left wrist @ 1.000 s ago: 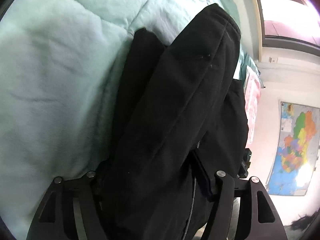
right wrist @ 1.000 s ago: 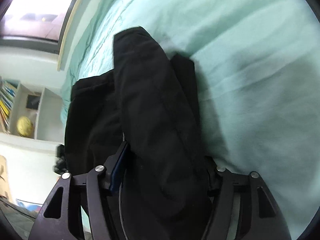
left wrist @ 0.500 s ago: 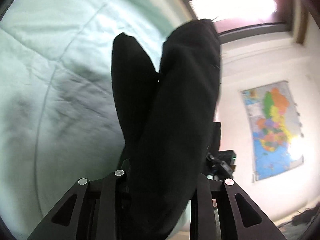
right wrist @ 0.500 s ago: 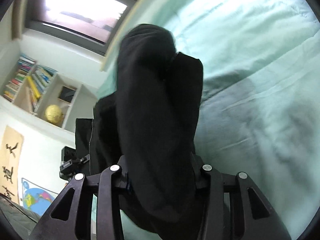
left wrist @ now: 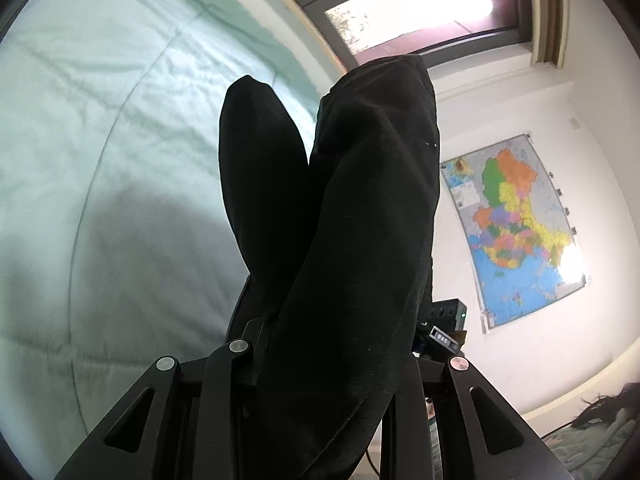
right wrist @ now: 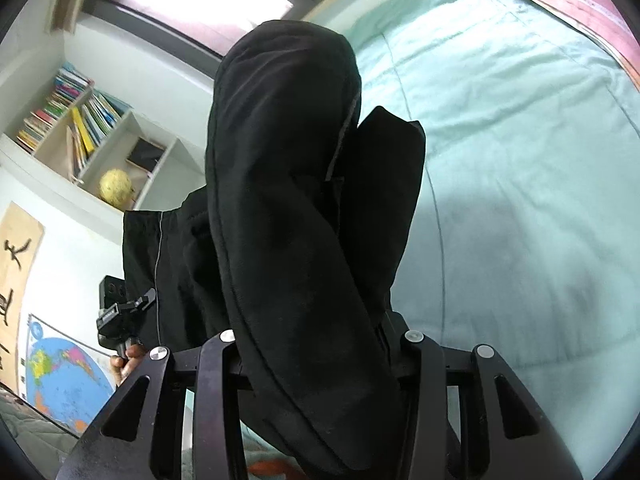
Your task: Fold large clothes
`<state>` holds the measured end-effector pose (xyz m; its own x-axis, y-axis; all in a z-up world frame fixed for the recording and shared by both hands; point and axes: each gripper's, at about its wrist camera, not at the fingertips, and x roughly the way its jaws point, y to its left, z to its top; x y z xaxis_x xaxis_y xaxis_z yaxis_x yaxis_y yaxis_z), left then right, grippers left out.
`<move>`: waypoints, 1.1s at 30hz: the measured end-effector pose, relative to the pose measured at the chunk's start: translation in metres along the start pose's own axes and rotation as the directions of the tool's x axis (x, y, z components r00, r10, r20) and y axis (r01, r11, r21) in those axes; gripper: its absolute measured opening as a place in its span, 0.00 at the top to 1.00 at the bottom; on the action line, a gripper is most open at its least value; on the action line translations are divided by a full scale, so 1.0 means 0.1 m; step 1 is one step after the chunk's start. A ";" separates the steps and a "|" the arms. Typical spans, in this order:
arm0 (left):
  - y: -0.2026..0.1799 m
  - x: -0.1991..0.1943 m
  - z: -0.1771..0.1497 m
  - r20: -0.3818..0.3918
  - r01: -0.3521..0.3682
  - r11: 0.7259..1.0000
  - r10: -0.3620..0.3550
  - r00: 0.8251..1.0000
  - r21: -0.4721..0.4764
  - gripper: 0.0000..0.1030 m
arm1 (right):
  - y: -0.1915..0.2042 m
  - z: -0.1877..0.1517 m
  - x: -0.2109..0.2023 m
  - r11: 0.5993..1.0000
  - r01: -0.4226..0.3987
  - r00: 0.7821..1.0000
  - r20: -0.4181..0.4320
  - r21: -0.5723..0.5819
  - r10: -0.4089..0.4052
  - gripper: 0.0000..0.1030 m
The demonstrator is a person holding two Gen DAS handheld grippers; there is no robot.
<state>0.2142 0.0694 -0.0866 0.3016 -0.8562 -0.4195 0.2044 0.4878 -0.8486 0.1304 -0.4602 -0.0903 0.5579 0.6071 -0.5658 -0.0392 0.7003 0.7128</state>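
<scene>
A large black garment (left wrist: pixel 340 220) hangs doubled over in front of both cameras, lifted clear above a pale green bed quilt (left wrist: pixel 100 140). My left gripper (left wrist: pixel 320 352) is shut on the garment's thick folded edge; the cloth drapes over and hides its fingertips. My right gripper (right wrist: pixel 316 340) is shut on the same garment (right wrist: pixel 288 200) at the other end, its fingertips also covered by cloth. In the right wrist view the garment stretches left to the other hand-held gripper (right wrist: pixel 120 316). The garment casts a soft shadow on the quilt (right wrist: pixel 520 160).
The bed quilt fills the left of the left wrist view and the right of the right wrist view. A window (left wrist: pixel 408 8) and a wall map (left wrist: pixel 516 232) lie beyond. A bookshelf (right wrist: pixel 84 128) with a yellow ball stands at left. A pink cloth (right wrist: pixel 568 4) lies at the bed's far edge.
Both grippers have lifted the garment off the quilt and tilted upward, so window, map and shelf have come into view. The grip on the cloth is unchanged.
</scene>
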 end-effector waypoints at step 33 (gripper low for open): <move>1.13 -0.55 -1.05 0.368 -0.379 0.925 0.348 0.862 0.013 0.53 | -0.70 -0.86 -0.04 0.816 0.573 0.794 0.293 -0.069 -0.533 0.30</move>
<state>0.1224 0.1534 -0.1932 0.6743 -0.5056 -0.5382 0.0866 0.7780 -0.6223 0.0595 -0.4789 -0.1737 0.7066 -0.0013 -0.7076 0.2311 0.9456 0.2290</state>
